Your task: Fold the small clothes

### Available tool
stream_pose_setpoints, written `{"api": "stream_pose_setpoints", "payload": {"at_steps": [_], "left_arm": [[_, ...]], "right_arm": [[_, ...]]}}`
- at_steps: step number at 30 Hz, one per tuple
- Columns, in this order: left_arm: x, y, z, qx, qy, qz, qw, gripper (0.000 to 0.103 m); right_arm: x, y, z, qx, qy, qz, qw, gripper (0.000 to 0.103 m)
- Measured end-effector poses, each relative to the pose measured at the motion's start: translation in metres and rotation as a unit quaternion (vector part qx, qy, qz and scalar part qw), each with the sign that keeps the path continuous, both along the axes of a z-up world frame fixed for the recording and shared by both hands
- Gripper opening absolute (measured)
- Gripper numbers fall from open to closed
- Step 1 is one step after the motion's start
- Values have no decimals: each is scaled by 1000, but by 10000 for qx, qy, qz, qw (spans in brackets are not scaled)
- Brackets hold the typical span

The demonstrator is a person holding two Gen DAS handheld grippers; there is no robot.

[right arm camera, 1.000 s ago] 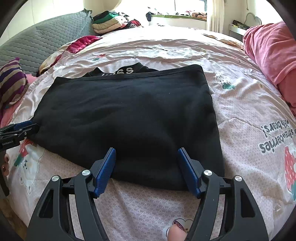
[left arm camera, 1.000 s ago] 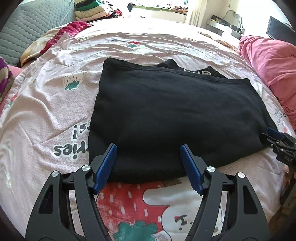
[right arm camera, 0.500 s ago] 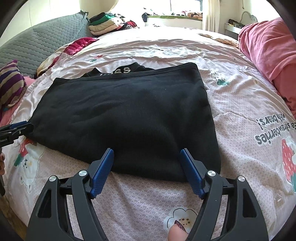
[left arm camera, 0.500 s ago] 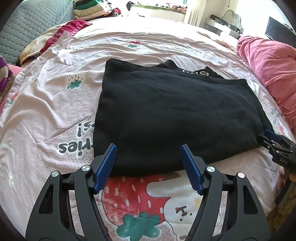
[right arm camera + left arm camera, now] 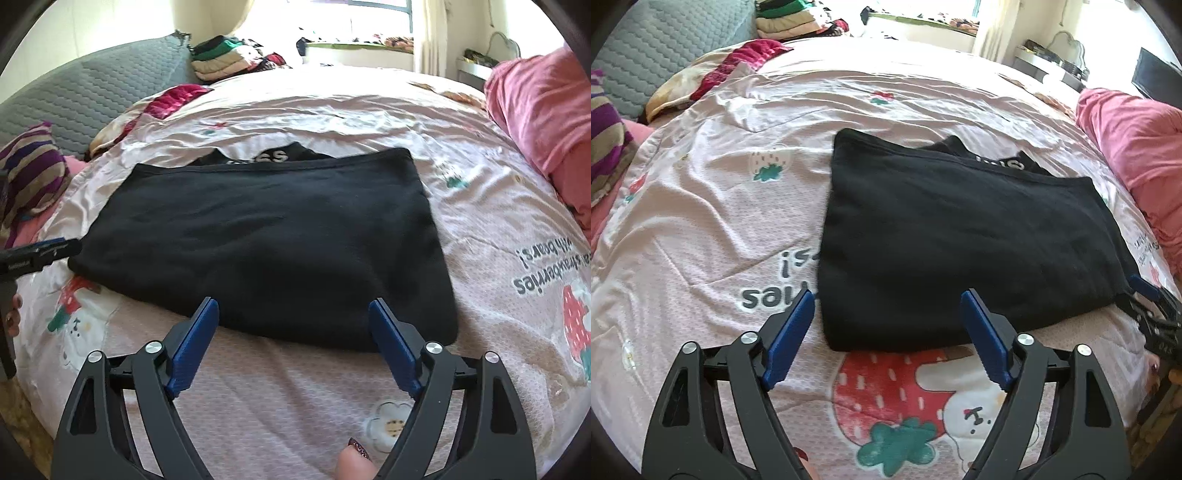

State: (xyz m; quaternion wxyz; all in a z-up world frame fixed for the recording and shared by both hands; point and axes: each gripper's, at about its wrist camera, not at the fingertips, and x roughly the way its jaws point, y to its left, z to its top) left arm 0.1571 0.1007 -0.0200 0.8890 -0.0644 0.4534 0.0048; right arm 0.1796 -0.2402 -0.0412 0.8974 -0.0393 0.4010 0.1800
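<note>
Blue-padded left claw (image 5: 884,325) and right claw (image 5: 293,332) both gape empty at the lower frame, just short of the black garment (image 5: 960,251), lying flat mid-frame on the pink bedspread (image 5: 720,206); soft, light, floppy knit, probably best pinched at its near corners

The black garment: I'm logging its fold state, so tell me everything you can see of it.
The black garment lies flat on the pink strawberry-print bedspread, folded into a rough rectangle of soft, matte knit fabric. A band with white lettering peeks out beyond its far edge. Both grippers, left gripper and right gripper, hover open at its near edge, neither gripping it.
</note>
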Motion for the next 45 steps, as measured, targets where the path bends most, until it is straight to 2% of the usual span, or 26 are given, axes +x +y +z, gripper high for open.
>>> {"api": "stream_pose_setpoints", "payload": {"at_steps": [3, 5, 9, 19, 31, 38, 45], "left_arm": [[0, 6, 2, 24, -13, 96, 10000, 80], [1, 10, 2, 18, -12, 150, 9999, 85], [1, 17, 3, 62, -9, 285, 9996, 93], [4, 38, 2, 111, -12, 606, 9981, 93], [13, 68, -3, 43, 31, 1093, 9940, 93], [17, 79, 2, 38, -90, 1246, 9922, 93], [23, 88, -2, 19, -17, 1363, 9907, 93]], "right_arm": [[-4, 10, 3, -51, -102, 116, 9999, 89], [-7, 18, 5, -53, -163, 231, 9996, 94], [-13, 36, 9, -89, -267, 441, 9986, 95], [-17, 89, 8, -335, -365, 1027, 9935, 95], [-26, 173, -8, -811, -512, 1853, 9780, 95], [-24, 211, -30, -1400, -627, 2024, 9672, 95], [-14, 231, -36, -1666, -803, 2051, 9611, 95]]}}
